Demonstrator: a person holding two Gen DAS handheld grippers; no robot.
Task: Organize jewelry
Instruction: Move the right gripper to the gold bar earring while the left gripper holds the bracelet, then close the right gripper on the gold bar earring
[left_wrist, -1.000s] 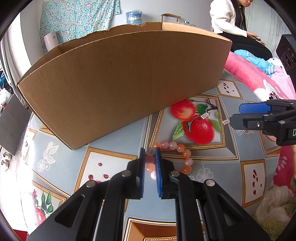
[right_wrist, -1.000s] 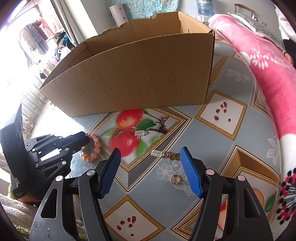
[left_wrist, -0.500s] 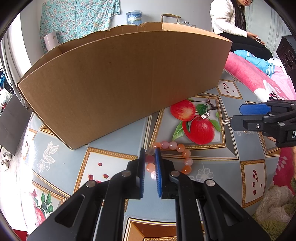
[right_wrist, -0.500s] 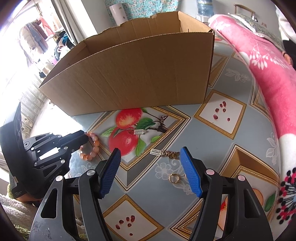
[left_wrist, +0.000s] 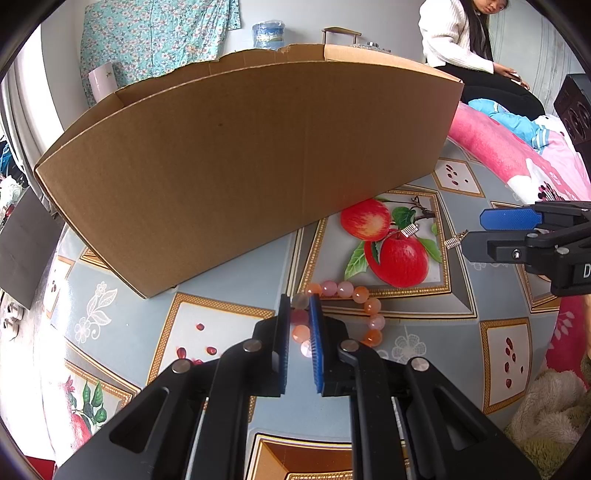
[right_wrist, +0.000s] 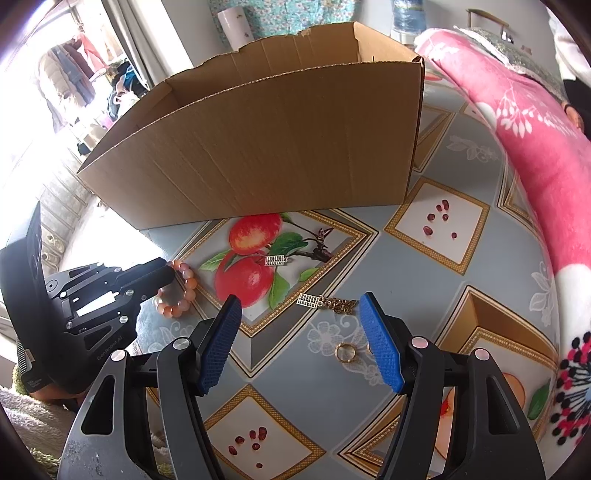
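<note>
A bracelet of orange and pink beads (left_wrist: 345, 289) lies on the patterned tablecloth, and my left gripper (left_wrist: 299, 300) is shut on its near-left side. In the right wrist view the same bracelet (right_wrist: 186, 284) shows at the tip of the left gripper (right_wrist: 166, 269). My right gripper (right_wrist: 299, 297) stands open over a gold earring with a butterfly charm (right_wrist: 325, 302). A second small earring (right_wrist: 275, 260) rests on the printed apple. A gold ring (right_wrist: 345, 352) lies between the right fingers, nearer the camera. The right gripper (left_wrist: 474, 232) also shows at the right edge of the left wrist view.
A large open cardboard box (left_wrist: 258, 147) stands just behind the jewelry, seen too in the right wrist view (right_wrist: 277, 147). A pink blanket (right_wrist: 535, 147) borders the table at the right. A person in a white sweater (left_wrist: 454, 37) sits at the far right.
</note>
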